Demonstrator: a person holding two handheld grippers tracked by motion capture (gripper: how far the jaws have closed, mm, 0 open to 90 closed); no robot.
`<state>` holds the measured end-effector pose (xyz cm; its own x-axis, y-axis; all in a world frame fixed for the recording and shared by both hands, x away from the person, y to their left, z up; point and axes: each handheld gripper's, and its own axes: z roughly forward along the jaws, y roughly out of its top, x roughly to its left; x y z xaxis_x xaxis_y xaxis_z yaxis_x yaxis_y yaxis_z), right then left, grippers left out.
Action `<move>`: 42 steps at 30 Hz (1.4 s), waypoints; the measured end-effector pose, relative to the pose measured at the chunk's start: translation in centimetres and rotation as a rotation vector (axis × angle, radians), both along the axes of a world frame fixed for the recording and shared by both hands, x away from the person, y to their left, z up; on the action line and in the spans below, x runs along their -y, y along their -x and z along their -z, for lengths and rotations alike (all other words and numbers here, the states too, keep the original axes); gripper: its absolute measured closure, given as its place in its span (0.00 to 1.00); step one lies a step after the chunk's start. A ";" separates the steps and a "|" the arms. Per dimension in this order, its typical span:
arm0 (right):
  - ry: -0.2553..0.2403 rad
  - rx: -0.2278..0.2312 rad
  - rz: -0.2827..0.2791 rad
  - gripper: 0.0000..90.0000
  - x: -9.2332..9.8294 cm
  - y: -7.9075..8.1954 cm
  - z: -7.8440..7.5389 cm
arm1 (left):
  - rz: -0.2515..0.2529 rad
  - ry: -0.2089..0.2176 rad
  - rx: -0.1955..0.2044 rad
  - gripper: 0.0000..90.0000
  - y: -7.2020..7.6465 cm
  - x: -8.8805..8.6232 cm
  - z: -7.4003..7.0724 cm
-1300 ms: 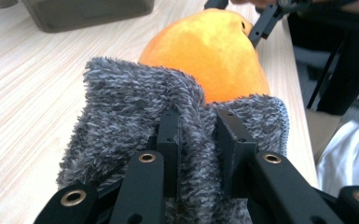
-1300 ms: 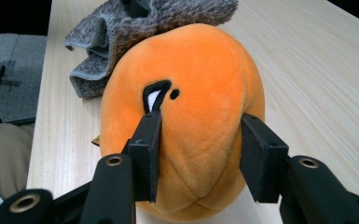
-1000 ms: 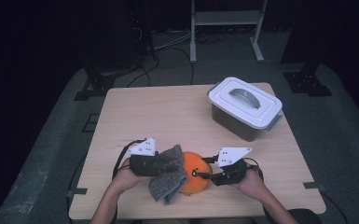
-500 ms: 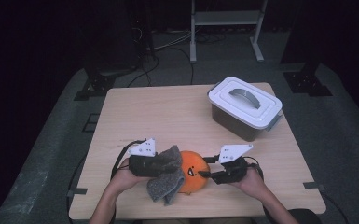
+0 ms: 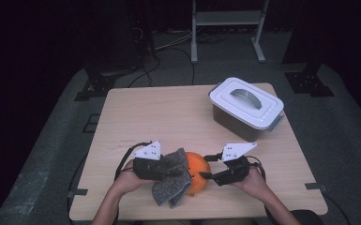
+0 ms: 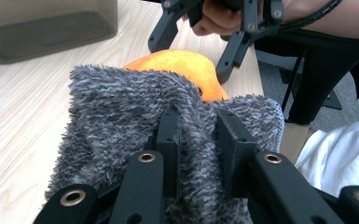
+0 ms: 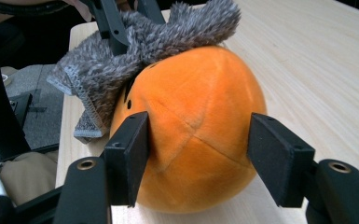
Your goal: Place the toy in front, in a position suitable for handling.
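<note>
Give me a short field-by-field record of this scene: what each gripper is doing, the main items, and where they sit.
left gripper: shut on the grey cloth
cloth: draped over the near-left side of the orange plush ball
right gripper: jaws have just been opening, one on each side of the ball; left pad touches it, right pad stands clear
ball: resting on the wooden table, near front edge
lidded container: far right of table, lid on, untouched

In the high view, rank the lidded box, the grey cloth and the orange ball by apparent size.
1. Lidded box, clearly largest.
2. Grey cloth.
3. Orange ball, though the cloth hides part of it, so these last two are unsure.
</note>
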<state>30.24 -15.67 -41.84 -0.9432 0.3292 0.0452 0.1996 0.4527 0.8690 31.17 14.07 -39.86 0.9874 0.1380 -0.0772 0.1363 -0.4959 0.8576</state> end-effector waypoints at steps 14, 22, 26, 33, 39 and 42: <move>0.024 0.089 -0.043 0.57 -1.4 1.7 -0.3 | 0.025 0.032 0.010 0.81 0.5 0.7 -1.0; 0.012 0.070 -0.026 0.49 -1.5 1.5 -0.1 | 0.028 0.031 0.002 0.81 0.4 0.8 -0.7; 0.023 0.078 -0.030 0.57 -1.4 1.5 0.1 | 0.027 0.020 0.007 0.80 0.4 0.6 -0.8; 0.028 0.056 -0.024 0.59 -0.7 1.0 0.4 | 0.001 0.005 -0.018 0.80 -0.2 -0.7 0.0; 0.016 0.005 -0.013 0.56 0.2 0.3 0.9 | -0.028 0.009 -0.048 0.80 -0.7 -1.6 0.8; 0.001 -0.005 -0.015 0.45 0.3 0.2 0.4 | -0.016 0.002 -0.046 0.80 -0.4 -1.0 0.9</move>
<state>30.07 -15.97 -42.25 -0.9477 0.3154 0.0492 0.1970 0.4565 0.8676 31.58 15.03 -40.72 0.9805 0.1534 -0.1226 0.1833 -0.4914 0.8514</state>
